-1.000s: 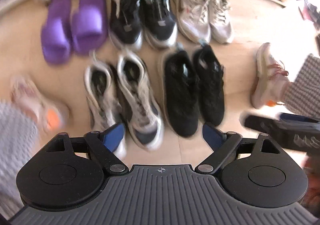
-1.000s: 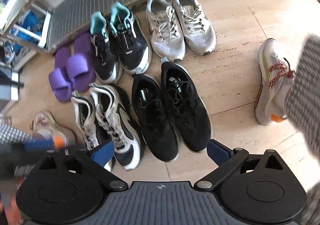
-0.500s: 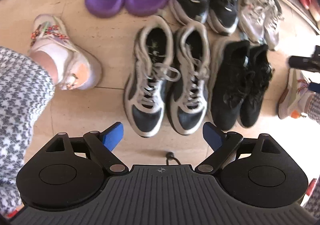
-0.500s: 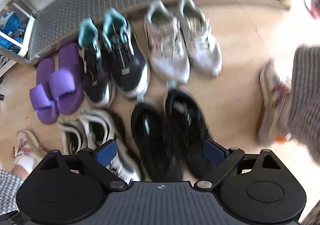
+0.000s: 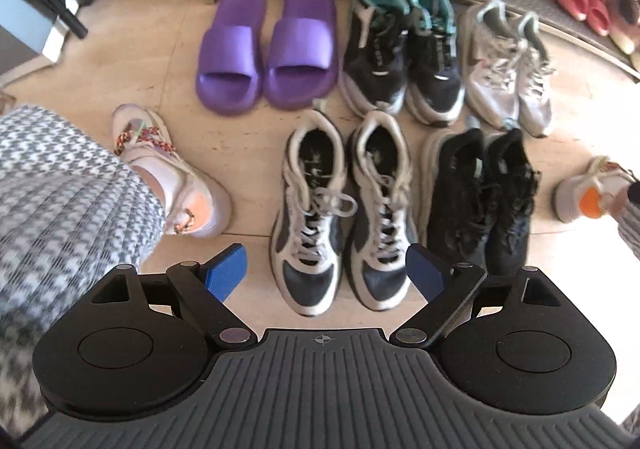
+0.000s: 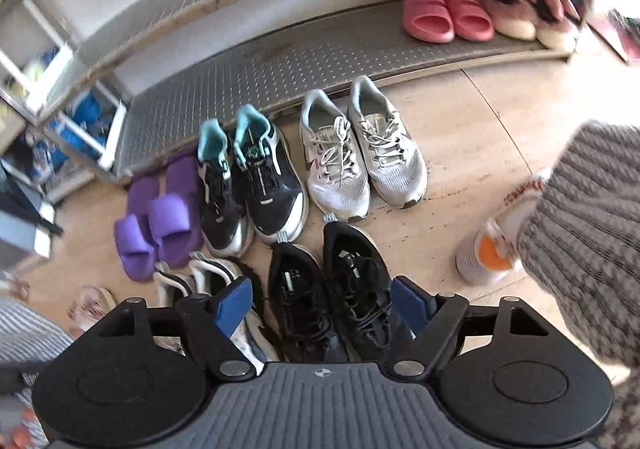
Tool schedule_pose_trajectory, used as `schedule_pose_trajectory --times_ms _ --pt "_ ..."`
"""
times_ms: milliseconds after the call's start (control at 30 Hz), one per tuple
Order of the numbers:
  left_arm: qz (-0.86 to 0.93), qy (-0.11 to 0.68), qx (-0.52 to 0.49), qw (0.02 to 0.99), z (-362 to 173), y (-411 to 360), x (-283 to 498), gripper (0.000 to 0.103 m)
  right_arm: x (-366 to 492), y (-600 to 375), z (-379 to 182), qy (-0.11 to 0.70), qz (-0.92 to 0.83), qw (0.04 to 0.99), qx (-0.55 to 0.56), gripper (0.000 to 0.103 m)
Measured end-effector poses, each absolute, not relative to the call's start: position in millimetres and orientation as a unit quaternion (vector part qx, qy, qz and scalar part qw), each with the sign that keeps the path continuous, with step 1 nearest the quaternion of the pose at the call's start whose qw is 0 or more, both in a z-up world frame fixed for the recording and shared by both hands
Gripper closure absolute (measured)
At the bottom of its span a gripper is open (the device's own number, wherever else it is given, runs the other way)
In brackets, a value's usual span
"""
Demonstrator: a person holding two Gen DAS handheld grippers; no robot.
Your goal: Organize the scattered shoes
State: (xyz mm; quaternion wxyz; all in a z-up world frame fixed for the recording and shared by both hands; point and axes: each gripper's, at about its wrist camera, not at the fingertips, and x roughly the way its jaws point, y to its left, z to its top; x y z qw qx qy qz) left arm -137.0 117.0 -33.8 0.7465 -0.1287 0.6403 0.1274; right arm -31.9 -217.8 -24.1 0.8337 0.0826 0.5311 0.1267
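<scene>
Beige stone floor tiles (image 5: 132, 45) are covered by five pairs of shoes set in two rows in front of a low metal rack shelf of studded sheet (image 6: 280, 61). Nearest the shelf, from the left in the left wrist view, are placed the purple rubber slides (image 5: 266, 51), the black sneakers with teal collars (image 5: 400, 45) and the pale grey laced running shoes (image 5: 508, 65). In the nearer row the grey-and-navy laced sneakers (image 5: 344, 209) are lined up side by side, with the all-black sneakers (image 5: 480, 189) just beside them on the right. Each pair is kept together, toes towards the camera.

On the shelf itself pink rubber slides (image 6: 446, 13) and fuzzy pink-and-cream slippers (image 6: 528, 9) are seen in the right wrist view.

The left gripper (image 5: 326, 275) is held wide apart above the grey-and-navy pair, and nothing is clamped by its blue pads. The right gripper (image 6: 322, 303) is seen over the all-black pair; its jaws are closing, yet no shoe is pressed between the blue pads.

A person's checked trouser leg (image 5: 60, 201) and white laced shoe with an orange patch (image 5: 176, 185) are shown at the left, and the other such shoe (image 5: 588, 191) at the far right
</scene>
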Motion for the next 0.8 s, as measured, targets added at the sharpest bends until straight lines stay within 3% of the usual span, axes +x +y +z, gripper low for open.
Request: schedule_pose_trajectory --times_ms 300,500,800 --pt "0.1 0.657 -0.068 0.745 -40.1 78.5 -126.9 0.013 -28.6 -207.0 -34.0 0.561 0.151 0.809 0.095 0.026" --pt "0.093 0.646 -0.069 0.754 -33.1 73.8 -109.2 0.013 -20.0 -225.3 -20.2 0.53 0.138 0.829 0.114 0.026" --pt "0.076 0.698 -0.104 0.704 -81.5 57.5 -88.3 0.013 -3.1 -226.3 -64.0 0.621 0.088 0.766 0.14 0.022"
